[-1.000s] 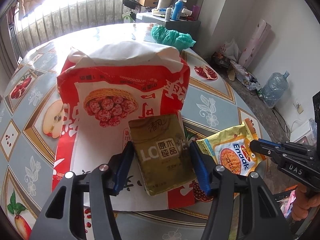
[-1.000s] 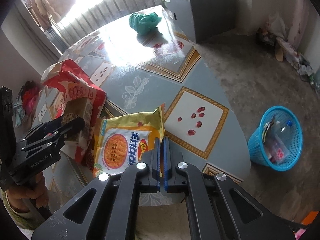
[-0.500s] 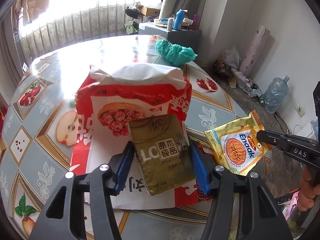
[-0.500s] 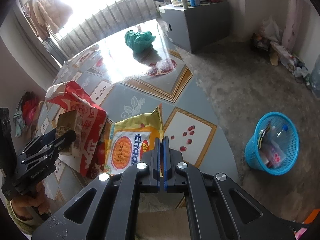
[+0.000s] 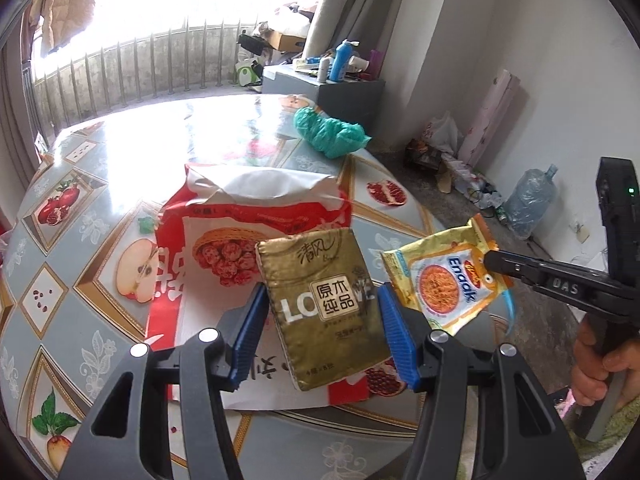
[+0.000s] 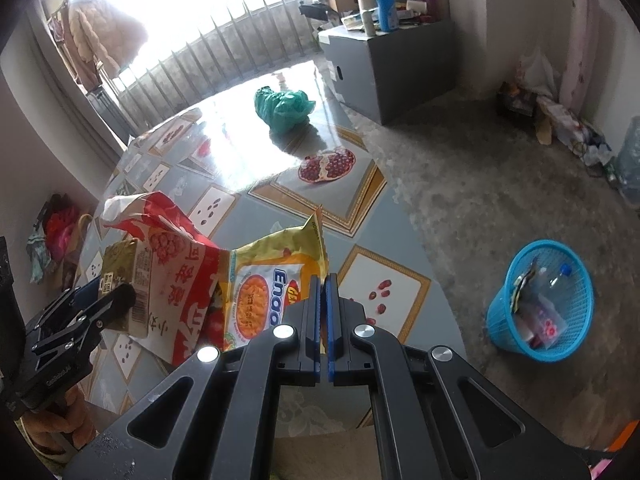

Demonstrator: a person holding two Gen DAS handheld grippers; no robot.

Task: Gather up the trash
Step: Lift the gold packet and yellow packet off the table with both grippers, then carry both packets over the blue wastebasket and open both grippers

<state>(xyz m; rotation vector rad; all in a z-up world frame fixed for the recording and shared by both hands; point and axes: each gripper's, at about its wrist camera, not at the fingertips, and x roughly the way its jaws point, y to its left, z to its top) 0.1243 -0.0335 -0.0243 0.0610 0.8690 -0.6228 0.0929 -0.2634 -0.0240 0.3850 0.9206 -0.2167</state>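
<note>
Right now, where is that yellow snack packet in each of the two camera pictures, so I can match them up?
Left wrist view: the yellow snack packet hangs at right of centre, pinched by the right gripper coming in from the right.
Right wrist view: the packet sits at centre, clamped just ahead of the camera.
Shared landmark: the green plastic bag on the far side of the table.
</note>
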